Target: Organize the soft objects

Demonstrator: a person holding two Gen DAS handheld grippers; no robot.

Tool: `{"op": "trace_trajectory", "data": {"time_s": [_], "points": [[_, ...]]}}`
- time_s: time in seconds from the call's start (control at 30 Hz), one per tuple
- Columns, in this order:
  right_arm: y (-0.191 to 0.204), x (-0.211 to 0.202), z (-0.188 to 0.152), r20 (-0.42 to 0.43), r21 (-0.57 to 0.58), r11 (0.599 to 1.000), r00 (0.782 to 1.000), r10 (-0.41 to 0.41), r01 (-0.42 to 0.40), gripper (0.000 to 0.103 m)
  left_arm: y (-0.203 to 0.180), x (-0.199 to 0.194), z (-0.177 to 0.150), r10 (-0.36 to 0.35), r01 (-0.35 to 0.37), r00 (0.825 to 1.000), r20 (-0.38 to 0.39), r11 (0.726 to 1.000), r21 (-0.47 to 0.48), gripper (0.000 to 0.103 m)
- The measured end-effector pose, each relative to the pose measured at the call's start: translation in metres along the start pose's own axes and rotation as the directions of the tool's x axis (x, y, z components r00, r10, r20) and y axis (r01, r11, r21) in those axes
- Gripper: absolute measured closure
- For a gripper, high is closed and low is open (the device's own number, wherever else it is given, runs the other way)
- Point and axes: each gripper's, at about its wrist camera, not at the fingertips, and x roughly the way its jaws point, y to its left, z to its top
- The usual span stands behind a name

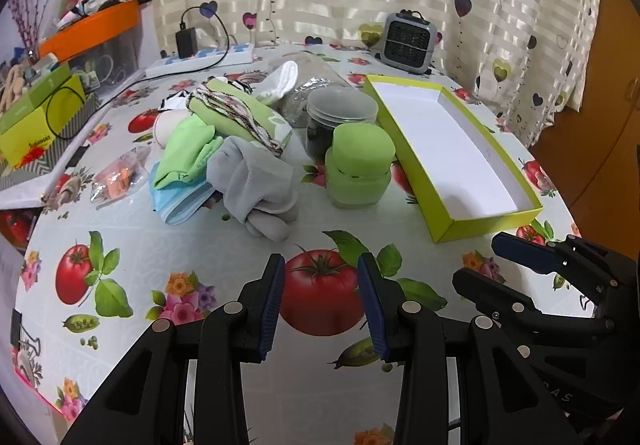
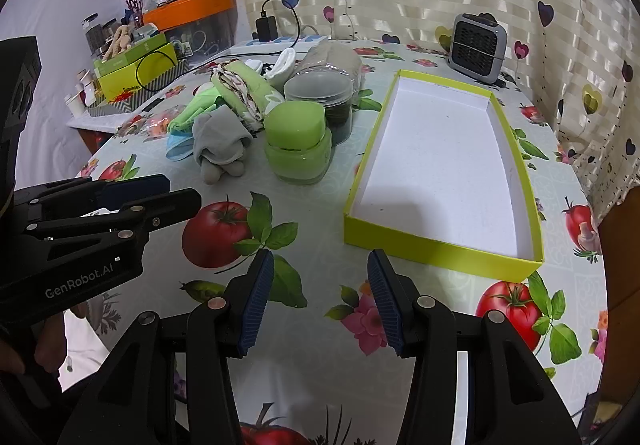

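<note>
A pile of soft things lies on the tomato-print tablecloth: a grey sock in front, a blue face mask, a light green cloth, a folded green cloth with patterned trim and a white sock behind. To the right stands a shallow yellow-green box with a bare white floor. My left gripper hangs open above the cloth, short of the grey sock. My right gripper is open near the box's front wall. Neither holds anything.
A green jar and a clear jar with dark contents stand between the pile and the box. A grey heater and a power strip sit at the back. Left are a plastic packet, boxes and an orange-lidded bin.
</note>
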Motion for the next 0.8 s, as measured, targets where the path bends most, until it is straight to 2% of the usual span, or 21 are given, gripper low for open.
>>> {"op": "trace_trajectory", "data": {"time_s": [0.8], "points": [[0.0038, -0.0039, 0.0014, 0.006, -0.004, 1.0, 1.0, -0.001, 0.001, 0.053, 0.0012, -0.0016, -0.0014, -0.016, 0.016, 1.0, 0.011, 1.0, 0.006, 0.067]]}}
